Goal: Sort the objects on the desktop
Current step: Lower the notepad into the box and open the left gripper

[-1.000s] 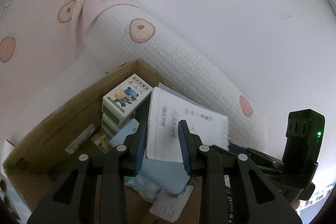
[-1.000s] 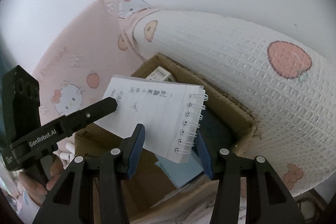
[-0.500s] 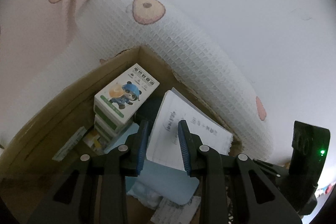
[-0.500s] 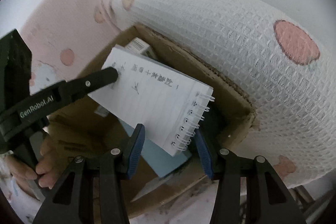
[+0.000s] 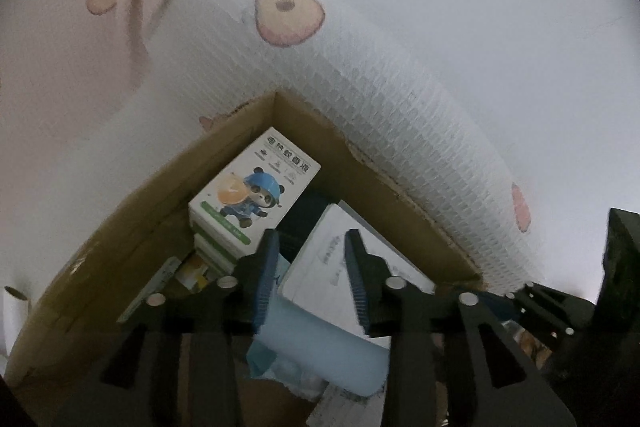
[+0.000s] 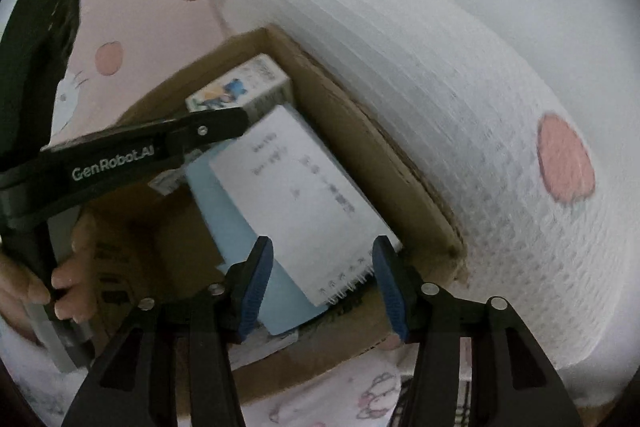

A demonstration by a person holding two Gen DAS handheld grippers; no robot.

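A white spiral notepad (image 5: pixel 320 267) (image 6: pixel 304 195) with handwriting lies in an open cardboard box (image 5: pixel 120 227) (image 6: pixel 400 163), on top of a light blue pack (image 5: pixel 320 343) (image 6: pixel 224 219). My left gripper (image 5: pixel 312 275) straddles one corner of the pad. Its jaws are opening, and a gap shows beside the left pad. My right gripper (image 6: pixel 322 283) straddles the spiral end, jaws opening too, with the left pad clear of the paper. One finger of the left gripper (image 6: pixel 160 147) crosses the right wrist view. A white panda-print box (image 5: pixel 256 195) (image 6: pixel 240 91) sits in the far corner.
A white waffle blanket (image 5: pixel 380 99) (image 6: pixel 440 87) with peach prints wraps the box's far sides, next to pink cartoon cloth (image 5: pixel 48 47). A ruler-like strip (image 5: pixel 152 287) and paper slips lie inside the box. A person's hand (image 6: pixel 60 275) holds the left gripper's handle.
Both grippers carried the notepad down into the box, and both pairs of jaws have widened. The pad now rests on the light blue pack instead of hanging between the pads.
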